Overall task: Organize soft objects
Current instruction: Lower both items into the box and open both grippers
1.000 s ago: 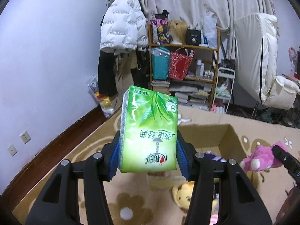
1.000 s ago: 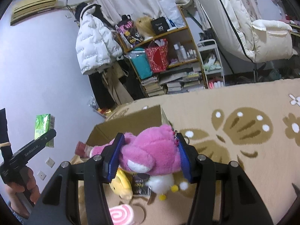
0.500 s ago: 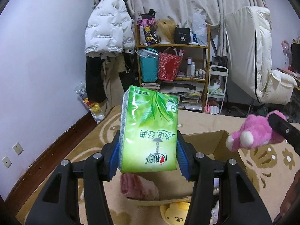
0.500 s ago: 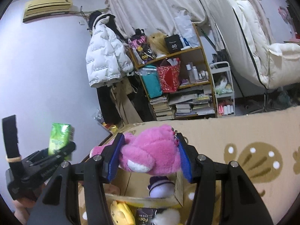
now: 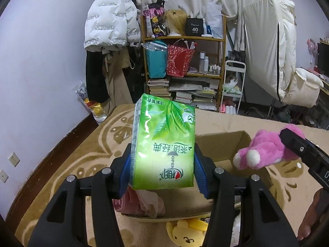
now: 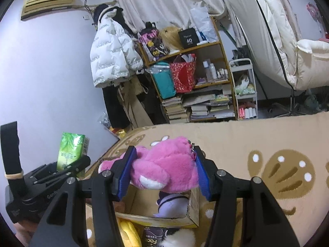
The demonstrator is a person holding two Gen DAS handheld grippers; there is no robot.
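Left tongs clamp the green tissue pack, right tongs squeeze the pink plush, both lifted over the cardboard box (presumably for dropping in).

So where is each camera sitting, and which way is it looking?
Left wrist: sits on the left tool, looking along its fingers at the green tissue pack it grips, above the cardboard box; a hand shows at the right edge.
Right wrist: sits on the right tool, looking at the pink plush it grips; a hand shows at the lower left.
Shared: both see the box, the bookshelf, each other's tool and load.
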